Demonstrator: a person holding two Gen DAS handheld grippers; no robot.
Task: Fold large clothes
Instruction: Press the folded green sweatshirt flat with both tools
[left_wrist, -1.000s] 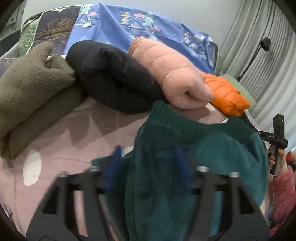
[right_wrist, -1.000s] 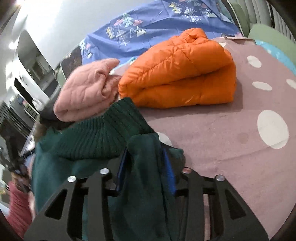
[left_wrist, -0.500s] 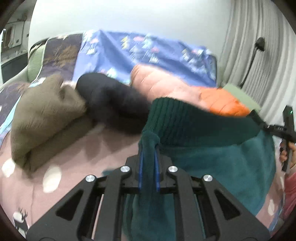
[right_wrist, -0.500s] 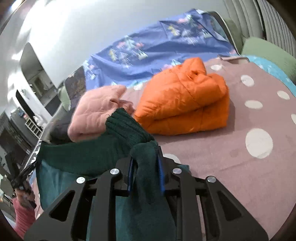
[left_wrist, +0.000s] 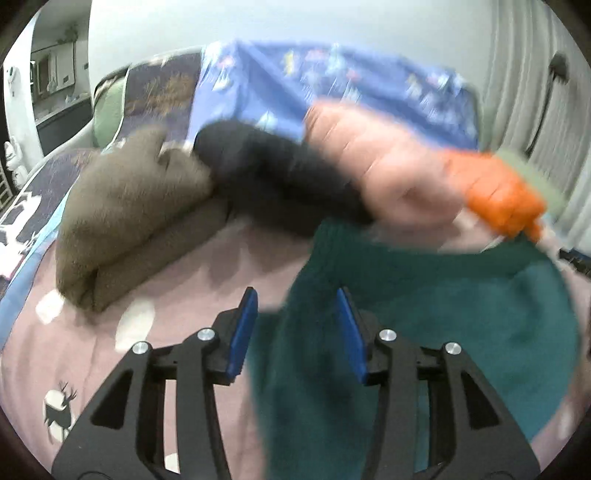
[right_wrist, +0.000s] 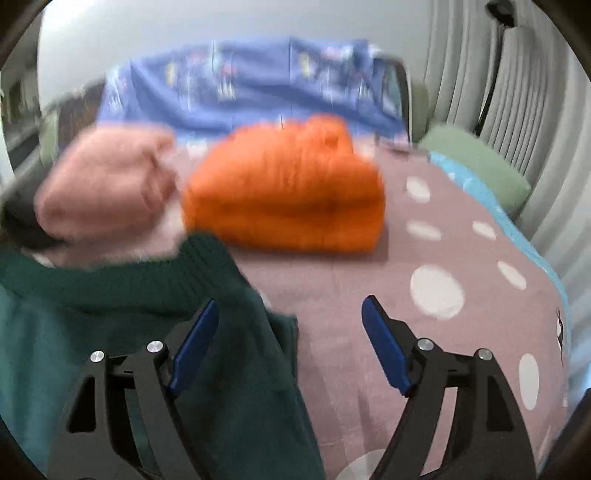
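A dark green fleece sweater (left_wrist: 424, 314) with a ribbed hem lies on the pink dotted bedspread (left_wrist: 184, 280). My left gripper (left_wrist: 297, 314) is open, its blue pads apart, with a fold of the sweater lying loose between them. In the right wrist view the sweater (right_wrist: 129, 314) covers the lower left. My right gripper (right_wrist: 290, 319) is open wide; its left finger is over the sweater's edge and its right finger over the bare bedspread (right_wrist: 369, 295). Both views are blurred by motion.
Folded clothes lie in a row at the back: an olive fleece (left_wrist: 129, 221), a black jacket (left_wrist: 277, 177), a pink puffer (left_wrist: 388, 166) and an orange puffer (right_wrist: 288, 192). A blue patterned sheet (right_wrist: 258, 81) hangs behind. Curtains (right_wrist: 517, 92) and a green pillow (right_wrist: 476, 162) are on the right.
Both grippers were shut on the green sweater half a second ago and have opened, letting it go. The sweater has dropped lower onto the bedspread.
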